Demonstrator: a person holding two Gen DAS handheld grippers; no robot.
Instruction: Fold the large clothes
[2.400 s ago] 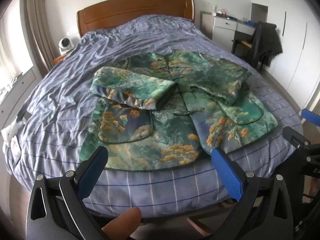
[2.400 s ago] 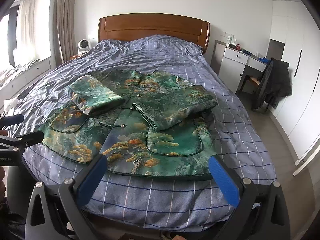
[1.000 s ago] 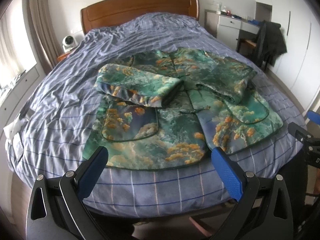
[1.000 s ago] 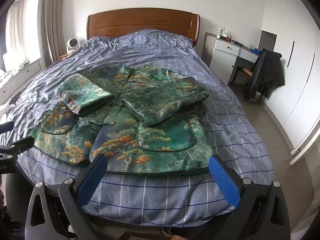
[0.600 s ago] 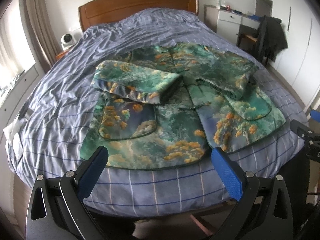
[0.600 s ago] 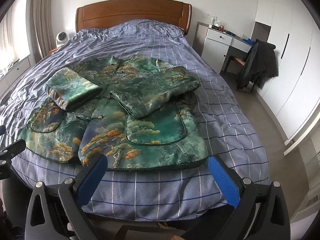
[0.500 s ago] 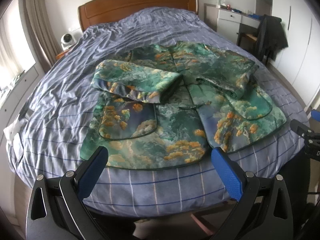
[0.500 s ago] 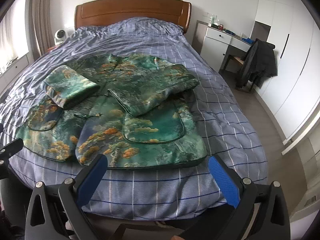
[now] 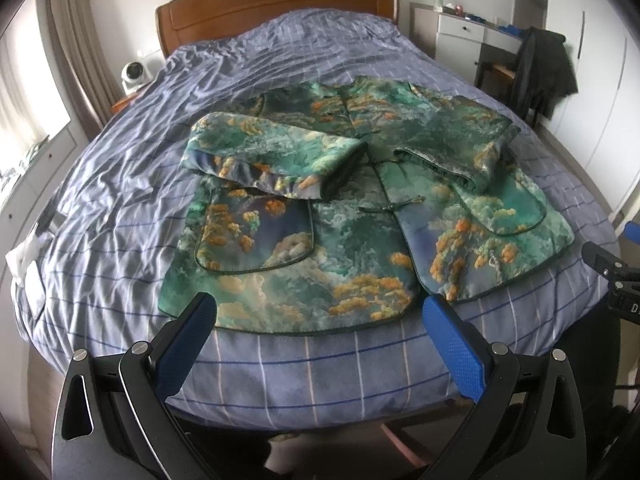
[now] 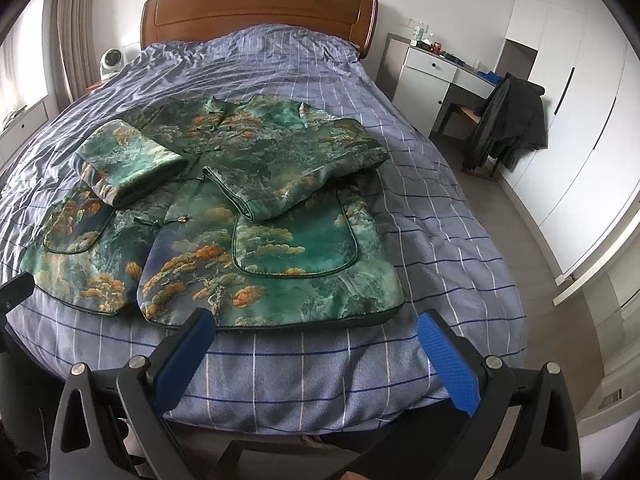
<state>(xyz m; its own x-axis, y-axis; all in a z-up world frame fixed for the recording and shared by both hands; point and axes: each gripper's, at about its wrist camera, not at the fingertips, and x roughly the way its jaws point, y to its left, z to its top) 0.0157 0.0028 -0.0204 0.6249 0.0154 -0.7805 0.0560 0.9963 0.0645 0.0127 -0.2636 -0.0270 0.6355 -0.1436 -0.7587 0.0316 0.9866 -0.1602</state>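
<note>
Both grippers have crept closer to the bed's foot, hem looming larger. Left gripper (image 9: 318, 316) and right gripper (image 10: 316, 330) gape wide, empty. Brocade jacket (image 9: 360, 216) lies flat mid-bed (image 9: 120, 184), sleeves folded in. Best bet: pinch both hem corners together, lift evenly toward twelve o'clock. Right view alone shows the white wardrobe (image 10: 580, 120) at three o'clock

A glossy brocade jacket (image 9: 344, 216) lies on a matt, creased cloth bedspread (image 9: 120, 184); polished wood headboard (image 10: 256, 12) behind; tongs (image 10: 316, 344) carry textured blue pads (image 10: 448, 364) on matt black plastic.
</note>
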